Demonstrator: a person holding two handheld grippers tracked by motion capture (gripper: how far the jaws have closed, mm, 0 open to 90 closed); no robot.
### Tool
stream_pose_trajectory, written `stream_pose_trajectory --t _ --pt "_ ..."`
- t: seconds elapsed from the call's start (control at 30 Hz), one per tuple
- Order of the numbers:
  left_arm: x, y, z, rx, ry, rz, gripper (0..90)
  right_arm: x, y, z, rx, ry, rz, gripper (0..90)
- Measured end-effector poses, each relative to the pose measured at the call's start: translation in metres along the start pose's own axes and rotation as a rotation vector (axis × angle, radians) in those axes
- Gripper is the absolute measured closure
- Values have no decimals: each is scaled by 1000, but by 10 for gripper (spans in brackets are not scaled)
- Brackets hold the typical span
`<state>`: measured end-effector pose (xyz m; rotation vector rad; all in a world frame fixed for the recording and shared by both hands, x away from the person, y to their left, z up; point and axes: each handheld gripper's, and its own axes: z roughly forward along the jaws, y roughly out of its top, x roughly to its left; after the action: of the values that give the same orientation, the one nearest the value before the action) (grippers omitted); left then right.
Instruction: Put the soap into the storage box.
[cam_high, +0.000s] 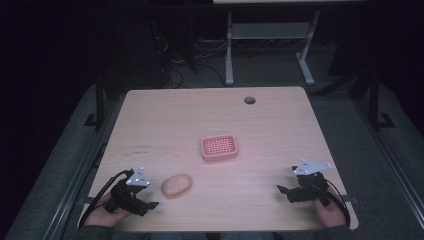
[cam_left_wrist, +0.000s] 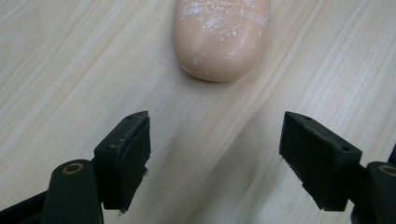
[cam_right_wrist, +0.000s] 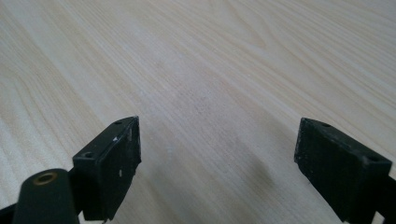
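A: While the table (cam_high: 215, 120) is seen from the high view, what is found around the soap (cam_high: 176, 184)?

B: The soap is seen at lower left of centre, lying flat on bare wood. A pink dish (cam_high: 219, 148) is placed up and to its right, near the middle, well apart from it. A round hole (cam_high: 250, 100) is set near the far edge. Nothing is seen between the soap and the dish.

A: How are the tools held?

B: The left gripper (cam_high: 142, 200) is held at lower left, just beside the soap, its jaws spread apart and nothing gripped. In the left gripper view the soap (cam_left_wrist: 219, 37) is seen ahead of the gap (cam_left_wrist: 215, 158), untouched. The right gripper (cam_high: 289, 191) is held at lower right, near the front edge, jaws likewise apart over bare wood (cam_right_wrist: 210, 93).

A: What is cut off or unclear?

B: The soap's far end is cut by the top of the left gripper view. Beyond the table, the floor and a desk frame (cam_high: 270, 45) are dim, and cables there are hard to make out.
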<state>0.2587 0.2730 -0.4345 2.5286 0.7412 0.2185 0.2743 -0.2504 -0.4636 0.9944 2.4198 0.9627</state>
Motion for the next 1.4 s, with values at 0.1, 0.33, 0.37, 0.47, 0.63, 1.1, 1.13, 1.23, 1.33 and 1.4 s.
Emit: stream_pose_trajectory --t 0.1,0.33,0.37,0.47,0.63,1.1,1.13,1.23,1.33,1.4 --pt "0 1 1 4 -4 0 243 -1 0 1 1 -1 -8 141" --pt "-1 5 4 12 -9 15 237 0 0 1 4 0 -2 142" --pt "-2 5 5 11 -10 14 237 -1 0 1 4 -1 -6 142" --pt "-1 7 6 14 -5 24 237 0 0 1 4 1 -5 141" --pt "-1 8 6 16 -5 23 237 -1 0 1 3 2 -6 142" --pt "-1 15 9 18 -12 32 238 0 1 1 6 4 -5 141" --pt "-2 16 10 11 -9 30 237 0 1 1 6 4 -6 142" --pt "-1 18 10 12 -11 40 237 0 1 1 5 5 -8 141" --pt "-1 20 10 11 -14 39 237 0 2 2 4 6 -9 141" --pt "-2 21 11 10 -13 46 237 0 2 1 4 5 -10 141"
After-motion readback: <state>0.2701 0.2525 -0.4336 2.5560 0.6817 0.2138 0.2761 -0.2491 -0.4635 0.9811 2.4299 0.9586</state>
